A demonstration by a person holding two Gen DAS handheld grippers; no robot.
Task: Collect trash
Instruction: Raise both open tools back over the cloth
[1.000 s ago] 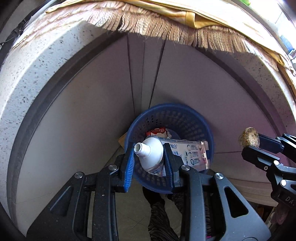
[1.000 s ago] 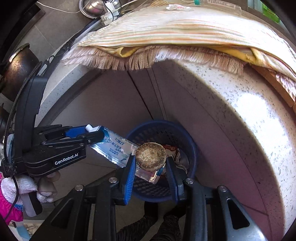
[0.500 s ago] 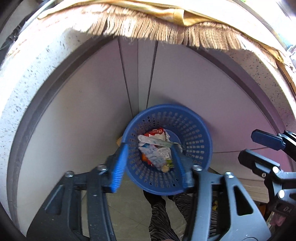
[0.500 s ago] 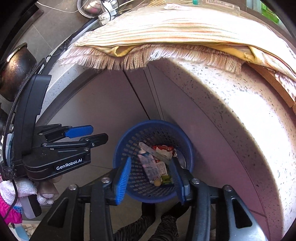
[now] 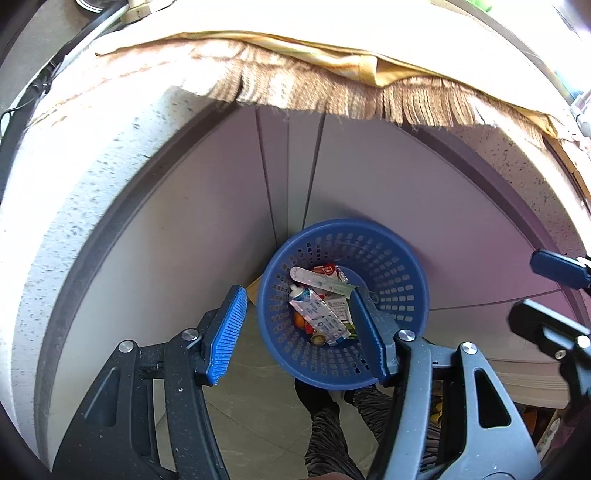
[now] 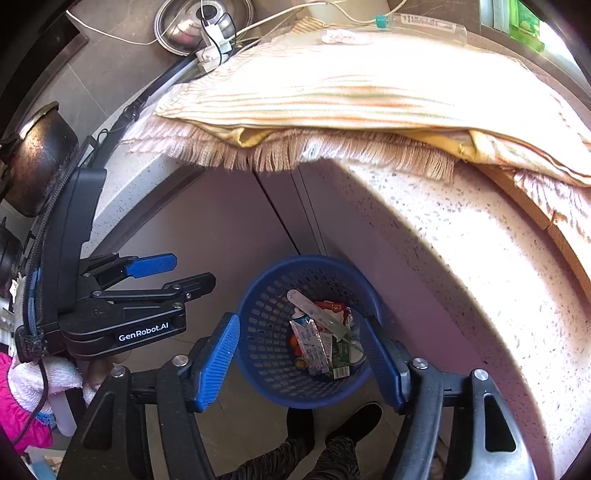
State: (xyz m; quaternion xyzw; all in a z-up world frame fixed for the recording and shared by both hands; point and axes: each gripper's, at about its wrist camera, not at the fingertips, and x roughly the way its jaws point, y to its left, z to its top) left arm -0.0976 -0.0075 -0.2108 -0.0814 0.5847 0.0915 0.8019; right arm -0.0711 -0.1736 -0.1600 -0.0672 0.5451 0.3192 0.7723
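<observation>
Left wrist view: left gripper (image 5: 299, 328) over blue basket (image 5: 406, 266), fingers opening, nothing between them. Trash (image 5: 319, 314) lies straight below in basket on floor, tube's long axis slanting. Right gripper (image 6: 301, 360) also above basket, fingers opening, empty.

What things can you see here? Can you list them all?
Basket: one, blue, on the floor by the cabinet.
Tube: one, silvery white, in the basket.
Stick: one, pale flat, on the trash.
Wrapper: one, red, in the basket.
Packet: one, green, in the basket.
Cloth: one, striped with fringe, on the counter.
Counter: one, speckled white, above the basket.
Pot: one, black, far left.
Lid: one, silver, top.
Left gripper: blue pads, opening, empty.
Right gripper: blue pads, opening, empty.
Legs: two, dark patterned, below.
</observation>
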